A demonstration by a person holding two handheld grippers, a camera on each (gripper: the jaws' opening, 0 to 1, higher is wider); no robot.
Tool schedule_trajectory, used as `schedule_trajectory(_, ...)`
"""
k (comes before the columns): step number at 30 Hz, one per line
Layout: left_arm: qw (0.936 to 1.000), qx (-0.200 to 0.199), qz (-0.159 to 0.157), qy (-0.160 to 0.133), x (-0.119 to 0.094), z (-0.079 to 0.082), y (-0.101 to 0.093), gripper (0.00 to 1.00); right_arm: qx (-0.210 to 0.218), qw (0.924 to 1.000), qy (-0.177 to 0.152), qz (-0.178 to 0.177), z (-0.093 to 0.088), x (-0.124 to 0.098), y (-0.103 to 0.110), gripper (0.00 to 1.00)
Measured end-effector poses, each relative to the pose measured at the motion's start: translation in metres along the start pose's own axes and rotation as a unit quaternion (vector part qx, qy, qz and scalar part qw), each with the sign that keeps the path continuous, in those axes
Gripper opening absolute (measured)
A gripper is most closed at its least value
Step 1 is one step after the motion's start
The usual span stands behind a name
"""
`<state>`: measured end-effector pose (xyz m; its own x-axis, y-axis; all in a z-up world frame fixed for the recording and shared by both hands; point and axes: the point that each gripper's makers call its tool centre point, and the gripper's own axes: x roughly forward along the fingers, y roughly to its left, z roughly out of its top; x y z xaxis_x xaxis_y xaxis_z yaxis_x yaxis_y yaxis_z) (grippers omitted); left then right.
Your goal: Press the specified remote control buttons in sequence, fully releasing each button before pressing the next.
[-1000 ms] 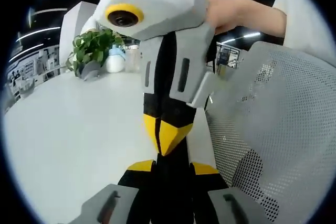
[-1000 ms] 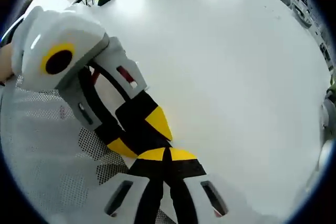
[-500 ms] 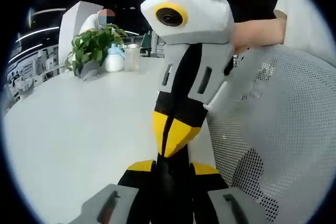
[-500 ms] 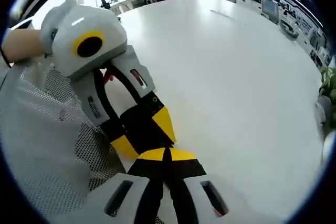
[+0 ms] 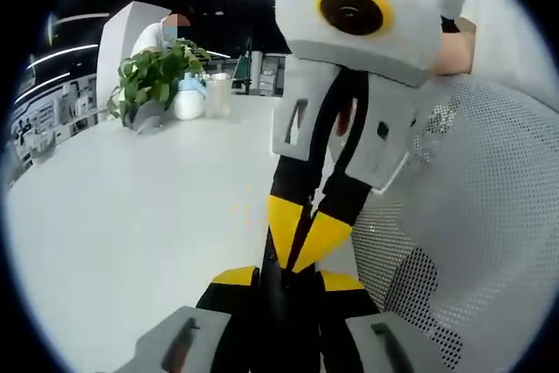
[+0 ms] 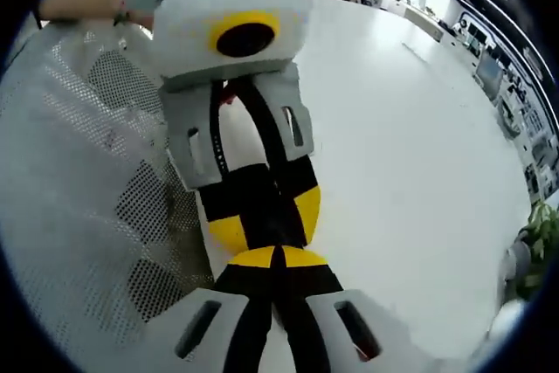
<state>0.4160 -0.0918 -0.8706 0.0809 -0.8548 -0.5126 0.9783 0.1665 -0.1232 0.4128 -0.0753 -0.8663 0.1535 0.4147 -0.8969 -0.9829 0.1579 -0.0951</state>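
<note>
Item: left gripper [image 5: 281,275], rising from 6 o'clock in the left gripper view; black jaws with yellow tips pressed together, holding nothing.

Item: right gripper [image 6: 278,257], rising from 6 o'clock in the right gripper view; jaws together, holding nothing. It also enters the left gripper view from 1 o'clock [image 5: 301,246], its yellow tips a little apart there and meeting the left gripper's tips.

Item: left gripper, second sighting, coming down from 12 o'clock in the right gripper view [image 6: 265,226], tips touching those of the right gripper.

Item: white surface [image 5: 131,216], bare in its near part.

Item: mesh chair back [image 5: 463,216], at 3 o'clock in the left gripper view, just beside the grippers.

Item: potted plant [image 5: 153,80], at 10 o'clock on the far edge of the surface, bottles [image 5: 201,98] beside it.

Item: remote control; location cannot be told from either view.
</note>
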Motion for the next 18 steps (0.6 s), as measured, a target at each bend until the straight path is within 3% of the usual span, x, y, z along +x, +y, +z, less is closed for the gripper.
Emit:
schedule_trajectory(2, 1.0000, 0.002, -0.001, 0.001, 0.0002, -0.0001, 0.0000, 0.25, 0.002, 1.0000, 0.002, 0.001, 0.0004, 0.0002, 0.0006, 0.00)
schedule_trajectory(7, 1.0000, 0.002, -0.002, 0.001, 0.0003, 0.0000, -0.0002, 0.25, 0.113, 0.9931, -0.001, 0.033, -0.0008, 0.0001, -0.0034, 0.00)
schedule_trajectory(12, 1.0000, 0.002, -0.002, 0.001, 0.0002, 0.0002, -0.0005, 0.25, 0.064, 0.9966, 0.031, 0.042, 0.0000, 0.0018, -0.0018, 0.00)
schedule_trajectory(18, 1.0000, 0.002, -0.002, 0.002, 0.0002, 0.0002, -0.0007, 0.25, 0.066, 0.9970, 0.028, 0.028, -0.0012, 0.0012, -0.0017, 0.00)
